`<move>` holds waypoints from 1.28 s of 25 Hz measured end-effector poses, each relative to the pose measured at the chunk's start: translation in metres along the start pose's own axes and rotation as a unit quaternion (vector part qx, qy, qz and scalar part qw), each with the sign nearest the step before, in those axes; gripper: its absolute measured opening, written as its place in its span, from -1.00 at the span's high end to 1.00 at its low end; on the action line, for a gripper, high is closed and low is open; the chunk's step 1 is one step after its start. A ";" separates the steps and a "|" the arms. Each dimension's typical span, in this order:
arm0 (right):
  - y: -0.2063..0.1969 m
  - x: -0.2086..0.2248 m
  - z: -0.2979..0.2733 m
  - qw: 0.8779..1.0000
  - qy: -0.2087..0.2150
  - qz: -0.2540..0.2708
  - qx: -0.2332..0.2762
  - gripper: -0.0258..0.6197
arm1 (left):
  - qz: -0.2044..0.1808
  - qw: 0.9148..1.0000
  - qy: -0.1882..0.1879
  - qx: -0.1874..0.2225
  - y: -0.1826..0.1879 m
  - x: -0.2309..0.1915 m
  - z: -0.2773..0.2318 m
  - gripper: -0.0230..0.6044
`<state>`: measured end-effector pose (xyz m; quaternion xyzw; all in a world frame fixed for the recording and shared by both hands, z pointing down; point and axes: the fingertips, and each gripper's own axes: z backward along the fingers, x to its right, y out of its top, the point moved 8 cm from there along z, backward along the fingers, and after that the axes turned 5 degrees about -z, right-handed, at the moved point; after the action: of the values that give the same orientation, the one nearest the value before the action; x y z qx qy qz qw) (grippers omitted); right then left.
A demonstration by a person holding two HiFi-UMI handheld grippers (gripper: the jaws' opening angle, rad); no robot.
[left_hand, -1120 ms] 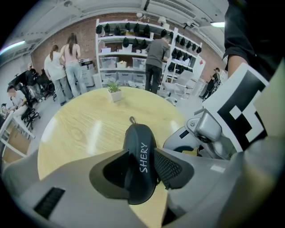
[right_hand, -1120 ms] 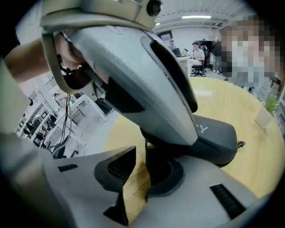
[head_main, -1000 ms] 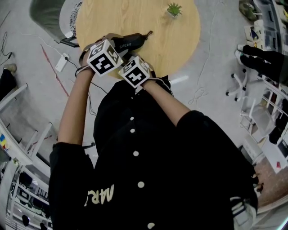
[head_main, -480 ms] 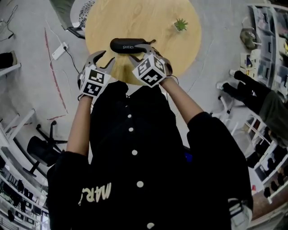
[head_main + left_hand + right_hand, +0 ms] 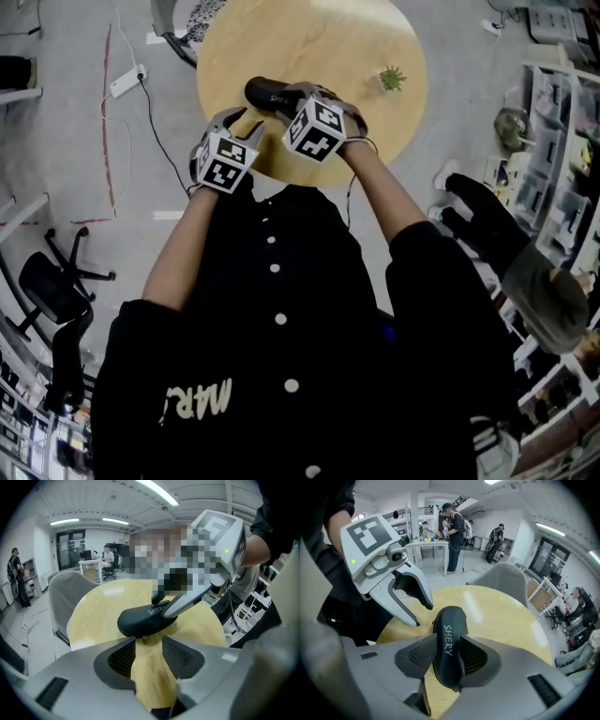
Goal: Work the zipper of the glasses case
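Right gripper view: right gripper clamps the black glasses case. Left gripper gapes empty just beside it.

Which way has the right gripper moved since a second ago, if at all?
Yes. The right gripper went from the table's near edge inward over the wood, and now clamps the glasses case.

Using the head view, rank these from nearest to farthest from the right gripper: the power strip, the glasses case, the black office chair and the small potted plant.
1. glasses case: held in the right gripper.
2. small potted plant: on the table, to the gripper's right.
3. power strip: left of the table, upper left.
4. black office chair: far lower left.
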<state>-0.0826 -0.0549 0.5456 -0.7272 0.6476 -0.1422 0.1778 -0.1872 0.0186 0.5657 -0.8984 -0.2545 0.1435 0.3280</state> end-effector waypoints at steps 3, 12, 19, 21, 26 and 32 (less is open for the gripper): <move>0.000 0.002 -0.003 1.000 0.005 0.001 -0.001 0.41 | -0.006 1.000 0.009 -0.006 -0.001 0.000 -0.013 0.36; 0.004 0.018 -0.005 0.997 0.062 -0.033 -0.020 0.42 | 0.031 0.998 0.030 -0.035 -0.001 -0.004 -0.031 0.50; 0.003 0.019 -0.004 0.997 0.067 -0.036 -0.024 0.41 | 0.026 0.997 0.054 -0.058 -0.001 -0.002 -0.041 0.71; 0.003 0.018 -0.004 0.997 0.064 -0.038 -0.025 0.41 | 0.018 0.996 0.058 -0.068 -0.002 -0.001 -0.042 0.84; 0.007 0.017 -0.006 0.997 0.054 -0.033 -0.035 0.41 | -0.015 0.996 0.053 -0.067 0.000 -0.006 -0.036 0.92; 0.007 0.013 -0.006 0.998 0.041 -0.019 -0.040 0.41 | -0.039 0.995 0.053 -0.078 -0.004 -0.011 -0.031 0.92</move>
<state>-0.0901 -0.0687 0.5473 -0.7395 0.6455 -0.1495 0.1187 -0.1844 -0.0016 0.5924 -0.9169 -0.2819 0.0624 0.2756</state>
